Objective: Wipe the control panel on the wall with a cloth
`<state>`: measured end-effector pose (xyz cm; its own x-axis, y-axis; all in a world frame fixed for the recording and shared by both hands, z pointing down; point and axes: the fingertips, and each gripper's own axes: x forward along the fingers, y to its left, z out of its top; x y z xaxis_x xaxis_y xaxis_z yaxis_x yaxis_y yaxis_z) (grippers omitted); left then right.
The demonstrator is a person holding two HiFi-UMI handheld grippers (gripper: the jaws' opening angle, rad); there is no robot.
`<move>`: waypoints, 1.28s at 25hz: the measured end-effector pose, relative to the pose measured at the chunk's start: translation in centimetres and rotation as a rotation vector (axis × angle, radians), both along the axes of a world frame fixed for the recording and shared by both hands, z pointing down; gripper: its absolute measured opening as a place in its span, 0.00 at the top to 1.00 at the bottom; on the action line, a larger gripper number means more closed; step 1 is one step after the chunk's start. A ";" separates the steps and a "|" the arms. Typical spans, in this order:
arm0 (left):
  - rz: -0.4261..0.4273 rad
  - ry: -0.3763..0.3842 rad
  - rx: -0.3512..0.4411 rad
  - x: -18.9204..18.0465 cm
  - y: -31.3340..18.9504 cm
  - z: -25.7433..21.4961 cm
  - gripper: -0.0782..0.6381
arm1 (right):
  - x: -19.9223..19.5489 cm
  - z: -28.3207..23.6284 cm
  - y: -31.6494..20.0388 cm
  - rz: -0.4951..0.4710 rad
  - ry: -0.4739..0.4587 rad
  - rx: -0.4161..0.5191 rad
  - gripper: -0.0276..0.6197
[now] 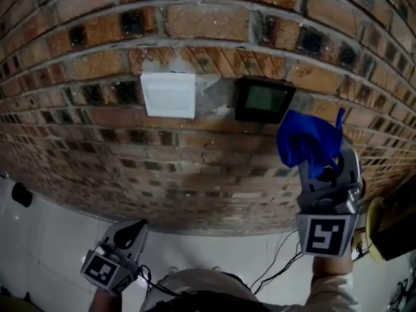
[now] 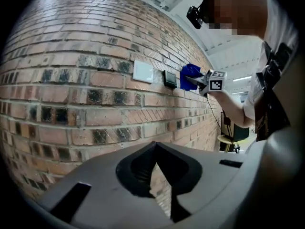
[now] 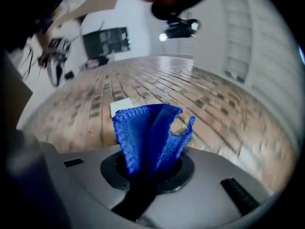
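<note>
The right gripper (image 1: 323,169) was raised to the red-brown brick wall (image 1: 195,155), its two fingers closed on a bright blue fleecy cloth (image 1: 308,142). In the right gripper view, the cloth (image 3: 148,132) was pinched by its lower end down in the seam between the jaws of the gripper (image 3: 147,170). The rest stood up past the fingertips in loose folds, one flap curling off to the right.

From the head view, the bunched cloth hung just below and to the right of the small black square control panel with a dull green screen (image 1: 263,100). The cloth's upper edge came close to the panel's lower right corner. I could not tell whether the fabric touched the panel or the bricks. The left gripper view had the cloth (image 2: 189,75) just beside the panel (image 2: 169,78), on its far side.

A plain white square wall plate (image 1: 168,95) sat on the same course of bricks, to the panel's left and a little apart from it.

The left gripper (image 1: 127,234) was held low, well away from the panel. Its jaws (image 2: 157,175) were drawn together, with nothing between them.
</note>
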<state>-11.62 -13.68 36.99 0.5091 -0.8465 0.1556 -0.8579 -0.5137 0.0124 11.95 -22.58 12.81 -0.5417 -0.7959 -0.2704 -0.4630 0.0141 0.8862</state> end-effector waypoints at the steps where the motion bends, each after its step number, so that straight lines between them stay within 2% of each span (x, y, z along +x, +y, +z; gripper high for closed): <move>1: 0.016 0.004 -0.005 -0.4 -0.2 0.3 0.89 | -1.1 -0.9 -0.2 0.071 0.095 0.092 0.82; 3: 0.046 0.015 -0.015 -1.1 -0.3 0.7 0.89 | -3.2 -1.7 -0.7 0.158 0.236 0.195 0.82; 5: 0.087 0.021 -0.021 -1.5 -0.3 1.2 0.89 | -4.8 -1.8 -1.4 0.192 0.322 0.210 0.82; 8: 0.131 0.027 -0.038 -2.4 0.1 2.3 0.89 | -5.8 -1.9 -2.3 0.263 0.392 0.203 0.82; 12: 0.125 0.054 -0.049 -4.4 0.7 3.2 0.89 | -5.7 -1.3 -3.6 0.355 0.400 0.187 0.82; 16: 0.124 0.071 -0.056 -5.5 0.8 3.8 0.89 | -5.9 1.4 -3.9 0.383 0.387 0.159 0.82; 22: 0.152 0.075 -0.061 -4.9 0.6 4.1 0.89 | -5.9 7.1 -4.2 0.363 0.400 0.059 0.82; 27: 0.176 0.092 -0.063 -3.7 0.7 4.4 0.89 | -6.1 12.2 -5.3 0.325 0.481 -0.073 0.82; 29: 0.180 0.103 -0.068 -3.2 0.7 4.5 0.89 | -6.1 12.5 -4.9 0.299 0.494 -0.095 0.82; 32: 0.187 0.119 -0.074 -2.3 0.5 4.7 0.89 | -6.0 9.0 -3.1 0.271 0.448 -0.040 0.82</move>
